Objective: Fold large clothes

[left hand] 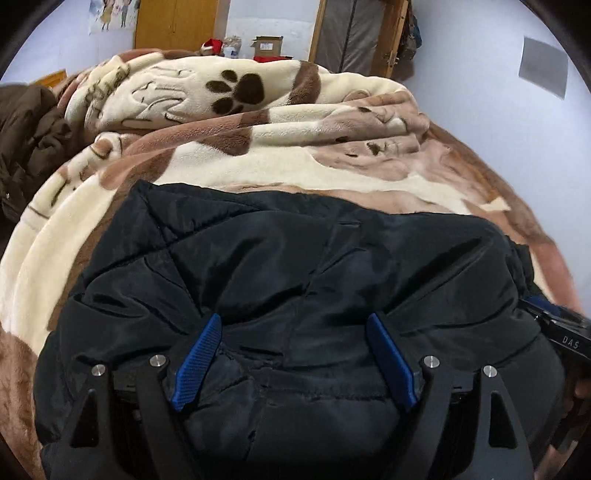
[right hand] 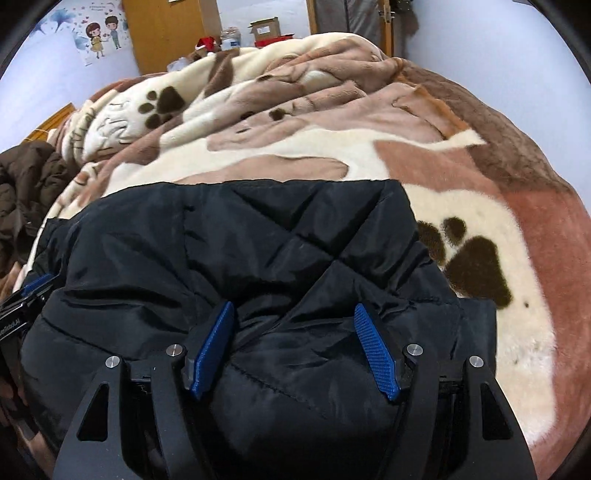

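A black quilted jacket [left hand: 295,266] lies in a thick folded bundle on the bed; it also fills the lower half of the right wrist view [right hand: 258,258]. My left gripper [left hand: 295,321] is open, its blue pads wide apart with the jacket's near edge bulging up between them. My right gripper [right hand: 295,312] is open too, pads spread, with padded fabric between them. The right gripper's body shows at the right edge of the left wrist view [left hand: 565,332]. The left gripper's blue tip shows at the left edge of the right wrist view [right hand: 35,284].
A cream and brown paw-print fleece blanket [left hand: 258,155] covers the bed and is heaped at the far side. A brown puffy coat [left hand: 26,140] lies at the left. Boxes [left hand: 266,46] and a wooden wardrobe [left hand: 177,22] stand beyond, against the walls.
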